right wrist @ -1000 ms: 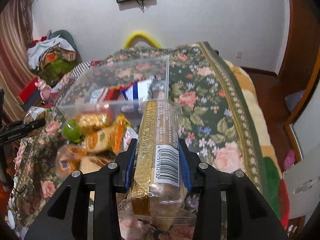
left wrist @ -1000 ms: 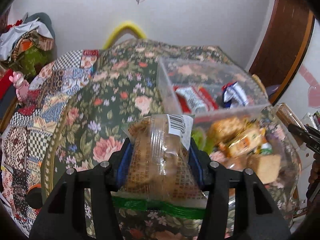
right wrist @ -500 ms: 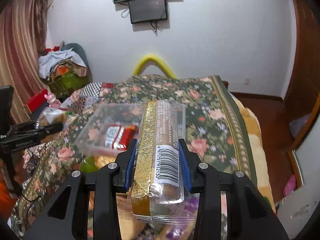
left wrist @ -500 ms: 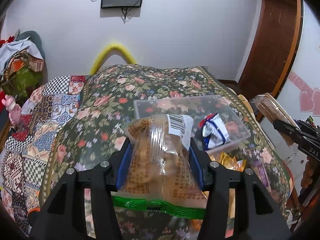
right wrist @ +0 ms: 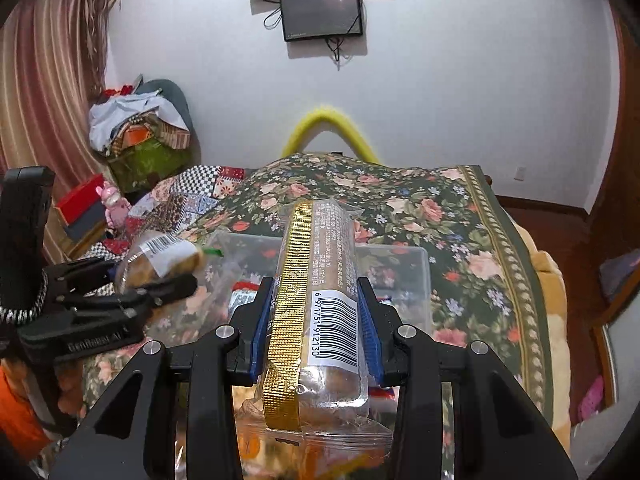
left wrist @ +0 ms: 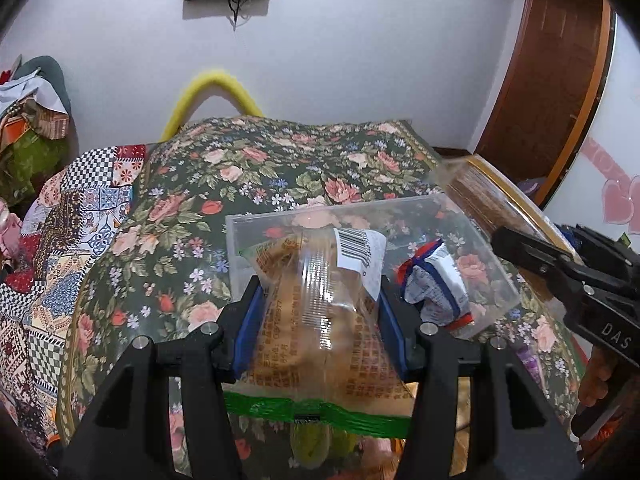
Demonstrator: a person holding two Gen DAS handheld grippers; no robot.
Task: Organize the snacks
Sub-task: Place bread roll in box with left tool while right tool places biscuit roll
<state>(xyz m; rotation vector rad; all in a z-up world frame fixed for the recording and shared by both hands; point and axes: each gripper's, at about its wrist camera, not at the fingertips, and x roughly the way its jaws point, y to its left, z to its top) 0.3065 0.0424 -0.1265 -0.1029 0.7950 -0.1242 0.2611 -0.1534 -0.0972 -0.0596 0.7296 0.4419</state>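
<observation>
Item: clear bin (left wrist: pixel 472 240) on floral cloth (left wrist: pixel 280 168), ahead of and below both grippers. L gripper (left wrist: pixel 320 304) is clamped on bagged pastry (left wrist: pixel 320 320), held over bin's near-left wall. R gripper (right wrist: pixel 316 320) is pinched on gold-strip cake roll (right wrist: pixel 316 280), long axis pointing fwd across bin; R judged nearer to drop-in. Blue-white packet (left wrist: pixel 436 288) inside bin. Vs 1 s ago: both raised, views tilted up, loose snack pile mostly lost from view.

Black tongs (left wrist: pixel 320 312) — blue pads, silver screws
</observation>
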